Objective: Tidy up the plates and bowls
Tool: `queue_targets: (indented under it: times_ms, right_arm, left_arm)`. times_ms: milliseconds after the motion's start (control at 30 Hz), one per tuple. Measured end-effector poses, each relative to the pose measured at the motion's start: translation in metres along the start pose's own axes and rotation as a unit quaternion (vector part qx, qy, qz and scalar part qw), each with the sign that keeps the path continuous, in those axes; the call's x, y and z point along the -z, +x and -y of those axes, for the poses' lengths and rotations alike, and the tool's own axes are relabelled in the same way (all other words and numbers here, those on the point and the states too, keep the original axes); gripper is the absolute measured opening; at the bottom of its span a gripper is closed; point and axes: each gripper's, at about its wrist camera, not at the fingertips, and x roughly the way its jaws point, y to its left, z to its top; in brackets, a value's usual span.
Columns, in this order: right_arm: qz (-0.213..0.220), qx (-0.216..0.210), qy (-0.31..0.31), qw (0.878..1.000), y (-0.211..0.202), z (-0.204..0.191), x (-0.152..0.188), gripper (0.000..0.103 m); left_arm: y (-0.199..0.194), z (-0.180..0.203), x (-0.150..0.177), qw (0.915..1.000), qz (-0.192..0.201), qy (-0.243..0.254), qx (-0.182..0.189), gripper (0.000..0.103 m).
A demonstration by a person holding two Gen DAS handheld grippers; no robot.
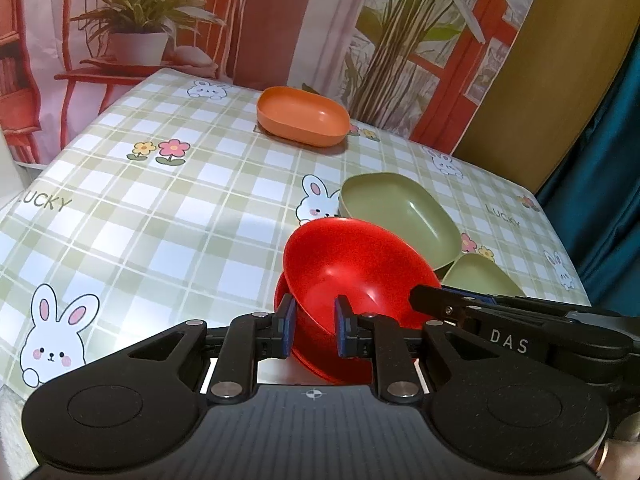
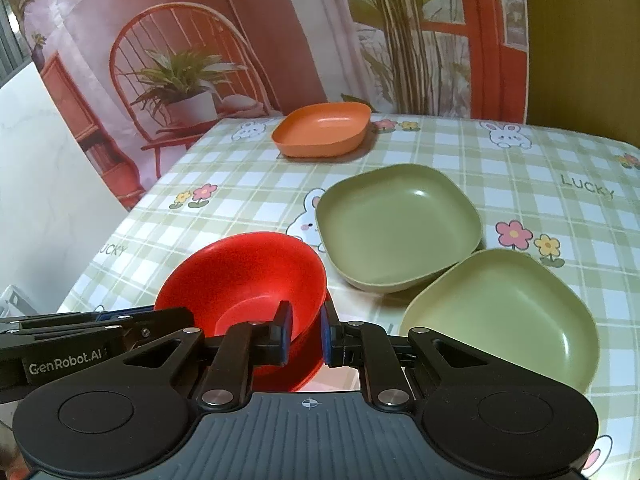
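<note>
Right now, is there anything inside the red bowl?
No food shows inside the red bowl. One finger of each pair of tongs, left and right, reaches over its rim. A second red bowl seems nested underneath, mostly covered.

Each tool is matte black with a ribbed grey base plate bearing a small white crosshair, round pivot discs, silver screw heads and blue finger pads. The left tool point(image 1: 314, 330) carries white "GenRobot.AI" lettering; the right tool point(image 2: 306, 330) reads "DAS".
</note>
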Motion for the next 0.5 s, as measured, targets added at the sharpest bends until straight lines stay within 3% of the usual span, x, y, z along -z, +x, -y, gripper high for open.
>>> queue_targets:
  times_ms: [233, 400, 500]
  right_arm:
    - [-0.002, 0.002, -0.001, 1.0, 0.0002, -0.0001, 0.0021, 0.016]
    - [0.004, 0.006, -0.003, 1.0, -0.0031, 0.0014, 0.001, 0.019]
    - [0.01, 0.006, -0.005, 1.0, -0.0061, 0.0014, -0.0006, 0.02]
  left_arm:
    - [0.0009, -0.0014, 0.0022, 1.0, -0.005, -0.005, 0.002, 0.021]
    - [0.0002, -0.0003, 0.001, 1.0, -0.001, -0.002, 0.002, 0.035]
    - [-0.0024, -0.0018, -0.0008, 1.0, 0.008, -0.003, 0.001, 0.037]
